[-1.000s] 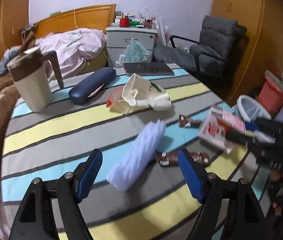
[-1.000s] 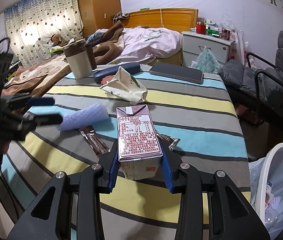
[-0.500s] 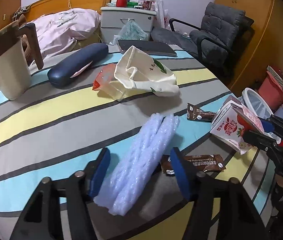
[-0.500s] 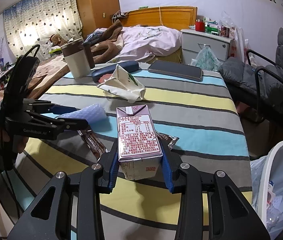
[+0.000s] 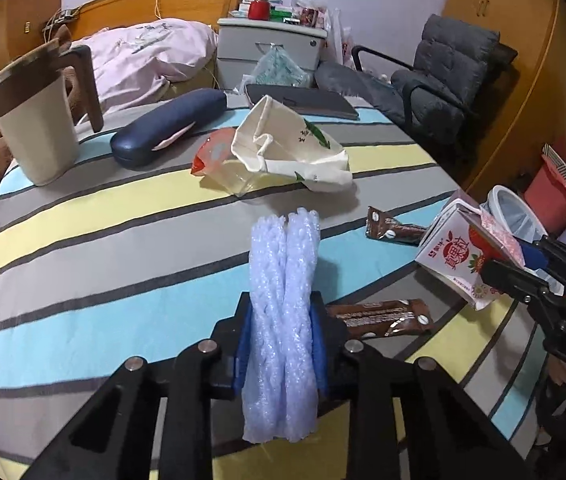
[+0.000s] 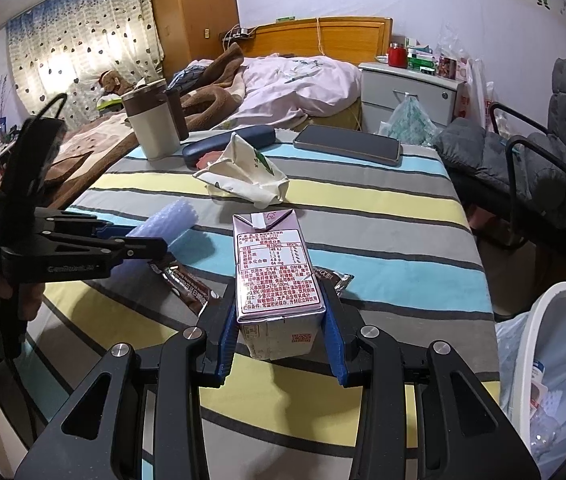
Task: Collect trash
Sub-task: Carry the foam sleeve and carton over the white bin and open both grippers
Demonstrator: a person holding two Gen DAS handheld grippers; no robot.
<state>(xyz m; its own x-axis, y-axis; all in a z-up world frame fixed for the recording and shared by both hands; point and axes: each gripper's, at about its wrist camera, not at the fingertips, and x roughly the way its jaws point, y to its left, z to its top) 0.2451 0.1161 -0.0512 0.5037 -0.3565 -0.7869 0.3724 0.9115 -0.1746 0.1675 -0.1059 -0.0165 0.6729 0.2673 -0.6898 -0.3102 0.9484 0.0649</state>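
Over the striped surface (image 5: 83, 240), my left claw (image 5: 281, 332) has just closed on the bubble wrap roll (image 5: 283, 280); my right claw (image 6: 281, 336) grips the milk carton (image 6: 277, 268).

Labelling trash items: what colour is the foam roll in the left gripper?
Pale lavender-blue foam roll, clearest in the left wrist view.
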